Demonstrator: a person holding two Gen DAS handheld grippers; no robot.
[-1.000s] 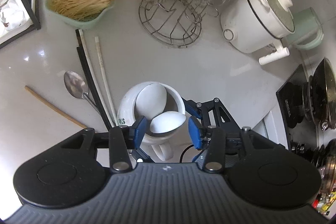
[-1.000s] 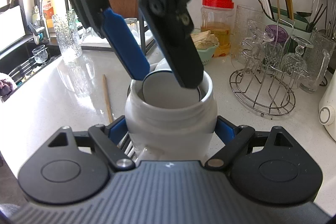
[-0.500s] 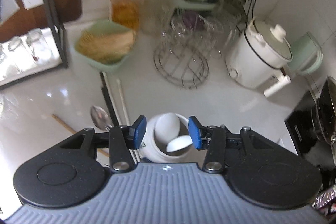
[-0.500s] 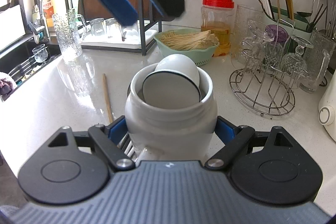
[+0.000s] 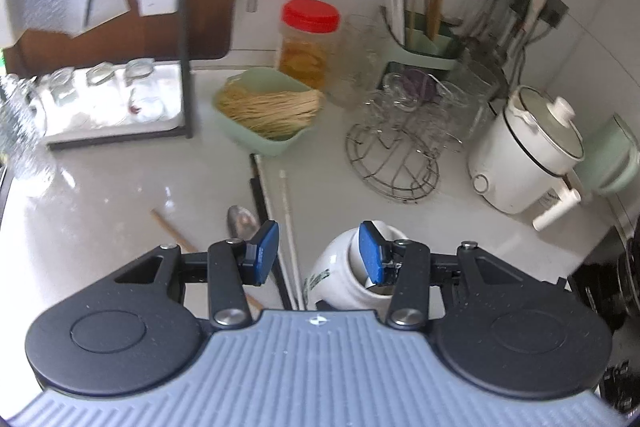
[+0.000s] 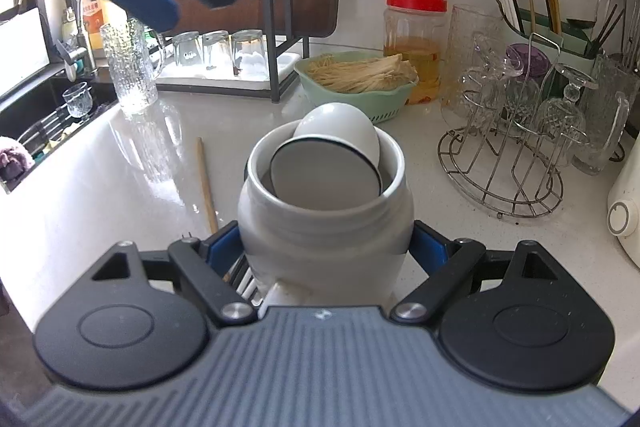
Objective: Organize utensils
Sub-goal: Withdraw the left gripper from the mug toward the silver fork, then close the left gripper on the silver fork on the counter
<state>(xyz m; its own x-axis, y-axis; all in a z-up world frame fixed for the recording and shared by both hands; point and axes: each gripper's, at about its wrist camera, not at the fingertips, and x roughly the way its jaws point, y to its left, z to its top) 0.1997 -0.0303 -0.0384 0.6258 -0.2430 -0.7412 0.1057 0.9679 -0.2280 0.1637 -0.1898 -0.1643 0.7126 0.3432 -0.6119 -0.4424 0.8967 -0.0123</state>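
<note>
White ceramic jar (image 6: pixel 324 227) mid-worktop (image 6: pixel 120 195), gripped by the right hand-held gripper (image 6: pixel 326 247), holds two spoons (image 6: pixel 340 155); its green lettering is unreadable. Left hand-held gripper (image 5: pixel 316 253) hangs half-open, empty.

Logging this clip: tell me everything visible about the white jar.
The jar is glossy white ceramic, rounded, wide-mouthed, with green lettering on its side. It stands upright on the counter, clamped on both sides by the right gripper. Two white spoons stand in it, bowls up. The left gripper is apart, open and empty.
</note>
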